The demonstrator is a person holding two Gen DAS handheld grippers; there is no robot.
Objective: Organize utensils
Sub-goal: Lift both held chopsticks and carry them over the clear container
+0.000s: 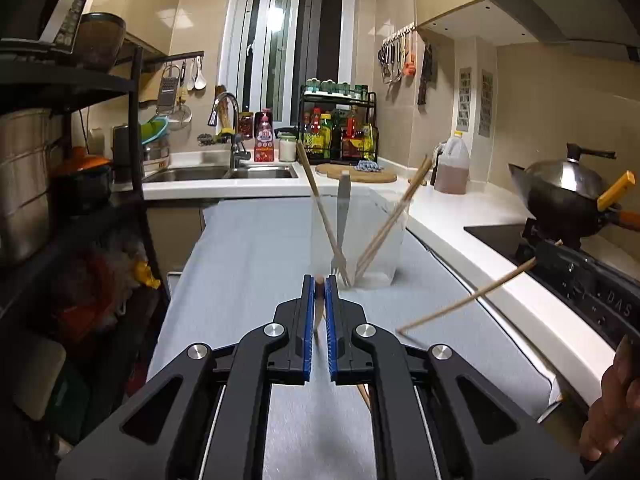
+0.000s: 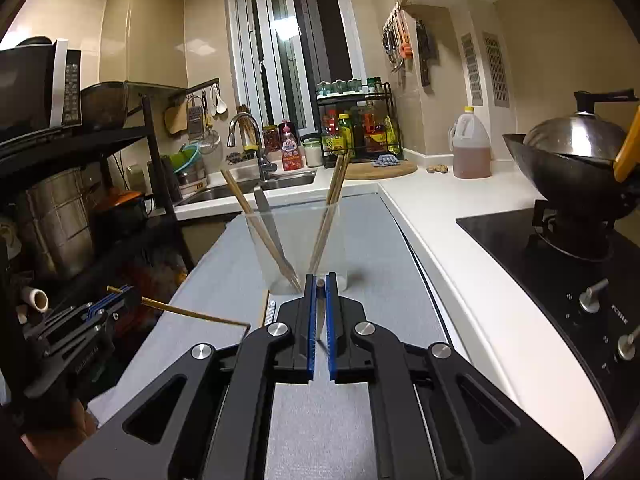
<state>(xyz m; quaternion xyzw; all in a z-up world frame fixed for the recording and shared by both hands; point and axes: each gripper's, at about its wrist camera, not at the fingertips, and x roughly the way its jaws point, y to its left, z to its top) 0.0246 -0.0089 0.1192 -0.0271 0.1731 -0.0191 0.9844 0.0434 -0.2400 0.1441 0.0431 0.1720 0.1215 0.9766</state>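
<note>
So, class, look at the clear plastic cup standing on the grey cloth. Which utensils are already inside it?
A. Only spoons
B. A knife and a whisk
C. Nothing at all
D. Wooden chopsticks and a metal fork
D: the clear plastic cup holds several wooden chopsticks leaning against its rim and a metal fork standing tines down.

Legible text: "DAS" embossed on black gripper body (image 1: 616, 308); remaining labels on bottles (image 2: 292, 152) and stove panel (image 2: 618, 316) too blurred.
</note>
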